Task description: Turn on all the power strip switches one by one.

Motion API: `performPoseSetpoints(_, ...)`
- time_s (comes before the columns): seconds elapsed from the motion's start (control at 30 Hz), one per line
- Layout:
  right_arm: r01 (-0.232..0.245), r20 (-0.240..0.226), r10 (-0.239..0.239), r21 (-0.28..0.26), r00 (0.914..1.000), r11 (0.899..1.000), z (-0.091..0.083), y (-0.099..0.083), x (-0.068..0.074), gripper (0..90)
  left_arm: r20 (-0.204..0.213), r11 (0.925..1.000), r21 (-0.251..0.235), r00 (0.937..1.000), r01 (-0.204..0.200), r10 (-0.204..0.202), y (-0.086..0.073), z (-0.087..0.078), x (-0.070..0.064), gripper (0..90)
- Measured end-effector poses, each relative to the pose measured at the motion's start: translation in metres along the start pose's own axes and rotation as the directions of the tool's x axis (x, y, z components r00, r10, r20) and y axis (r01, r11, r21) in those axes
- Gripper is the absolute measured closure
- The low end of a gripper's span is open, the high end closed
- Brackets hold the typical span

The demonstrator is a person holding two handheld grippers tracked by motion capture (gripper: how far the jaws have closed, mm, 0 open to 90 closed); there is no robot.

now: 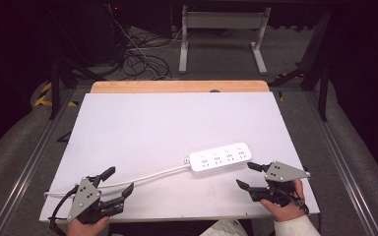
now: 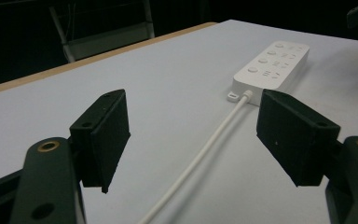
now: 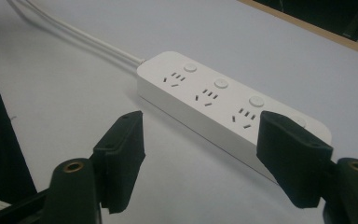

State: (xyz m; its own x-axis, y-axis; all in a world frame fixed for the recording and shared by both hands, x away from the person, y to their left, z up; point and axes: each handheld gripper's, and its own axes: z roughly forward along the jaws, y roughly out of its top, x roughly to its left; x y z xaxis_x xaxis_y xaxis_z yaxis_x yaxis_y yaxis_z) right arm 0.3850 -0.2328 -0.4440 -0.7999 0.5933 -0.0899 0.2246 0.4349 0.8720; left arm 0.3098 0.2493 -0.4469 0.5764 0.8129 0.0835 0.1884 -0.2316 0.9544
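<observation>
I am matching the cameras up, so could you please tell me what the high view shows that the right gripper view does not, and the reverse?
Only the high view takes in the left gripper, the right gripper from above with its grey plate, both hands, the floor cables and the whole white board. Only the right gripper view shows the socket slots and round buttons clearly. Both show the white power strip lying flat, its cord running off, and open fingers.

No readable text, labels or numbers on power strip (image 1: 220, 158).
</observation>
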Motion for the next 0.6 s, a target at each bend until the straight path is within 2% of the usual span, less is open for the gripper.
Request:
performPoseSetpoints(0.2,0.027,0.001,-0.027,0.019,0.9996,0.999,0.0,0.003,0.0,40.7,-0.016,0.9995,0.013,0.9995,-0.028,0.028,0.0,0.001,-0.002,26.1)
performPoseSetpoints(0.27,0.043,-0.003,-0.043,0.033,0.9991,0.999,0.001,0.007,0.0,43.8,-0.018,0.9997,0.014,0.9996,-0.021,0.022,0.0,0.001,-0.002,26.1)
performPoseSetpoints(0.33,0.045,-0.008,-0.045,0.038,0.999,0.998,0.001,0.009,-0.001,44.4,-0.02,0.9996,0.016,0.9995,-0.024,0.024,0.0,0.001,-0.002,26.2)
performPoseSetpoints(0.43,0.035,-0.027,-0.033,0.059,0.9991,0.998,0.003,0.013,-0.003,54.0,-0.022,0.9995,0.016,0.9994,-0.025,0.026,0.0,0.001,-0.002,26.1)
performPoseSetpoints(0.6,0.038,-0.036,-0.035,0.087,0.9988,0.996,0.007,0.022,-0.006,57.7,-0.024,0.9996,0.014,0.9994,-0.025,0.026,0.0,0.001,-0.002,26.1)
